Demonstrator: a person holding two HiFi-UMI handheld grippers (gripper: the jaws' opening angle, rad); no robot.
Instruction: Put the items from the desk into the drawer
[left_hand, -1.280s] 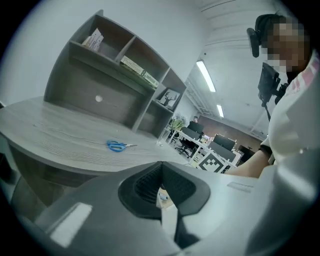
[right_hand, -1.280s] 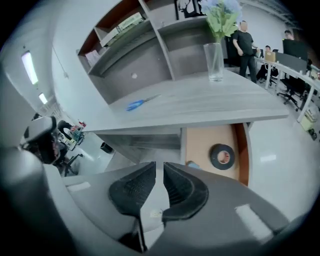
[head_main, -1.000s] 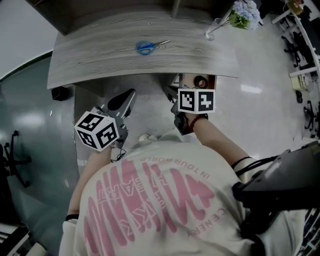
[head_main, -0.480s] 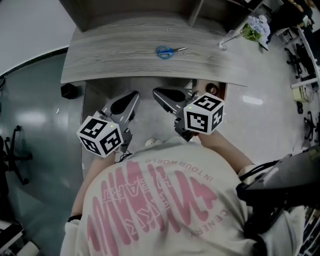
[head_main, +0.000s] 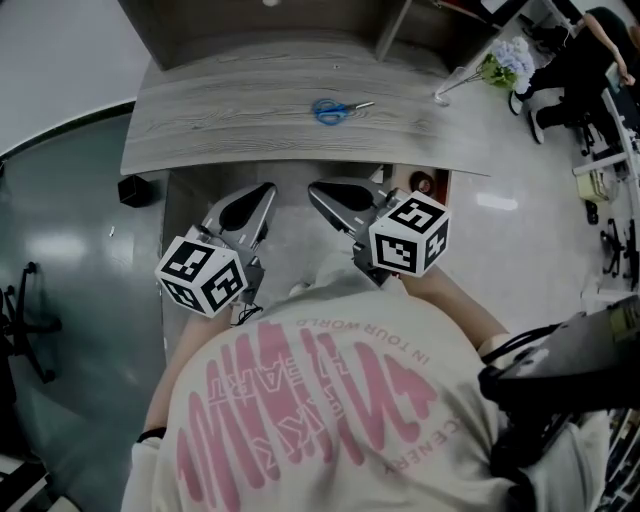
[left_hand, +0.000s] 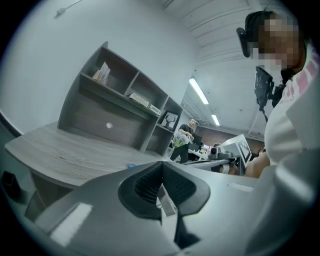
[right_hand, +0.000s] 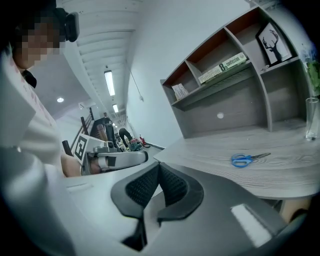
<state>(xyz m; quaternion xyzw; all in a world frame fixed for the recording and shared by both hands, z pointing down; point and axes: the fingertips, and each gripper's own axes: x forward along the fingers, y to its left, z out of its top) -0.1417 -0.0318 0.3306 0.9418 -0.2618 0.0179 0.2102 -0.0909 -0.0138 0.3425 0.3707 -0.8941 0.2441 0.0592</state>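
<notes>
Blue-handled scissors (head_main: 335, 108) lie on the grey wooden desk (head_main: 220, 120); they also show in the right gripper view (right_hand: 248, 159) and as a small blue spot in the left gripper view (left_hand: 132, 165). Both grippers hang in front of the desk's near edge, below its top, side by side and pointing toward it. My left gripper (head_main: 262, 190) (left_hand: 161, 165) has its pads together with nothing held. My right gripper (head_main: 318, 189) (right_hand: 159, 166) is shut and empty too. The scissors are beyond both tips, apart from them.
A glass vase with flowers (head_main: 485, 65) stands at the desk's right end. A shelf unit (right_hand: 225, 65) with books rises behind the desk. An open drawer (head_main: 425, 182) shows under the desk's right side. A small black object (head_main: 132, 190) sits on the floor at left.
My right gripper has risen from near the drawer and rolled, so its jaws now point at the desk beside the left gripper. The left gripper shifted slightly forward.
</notes>
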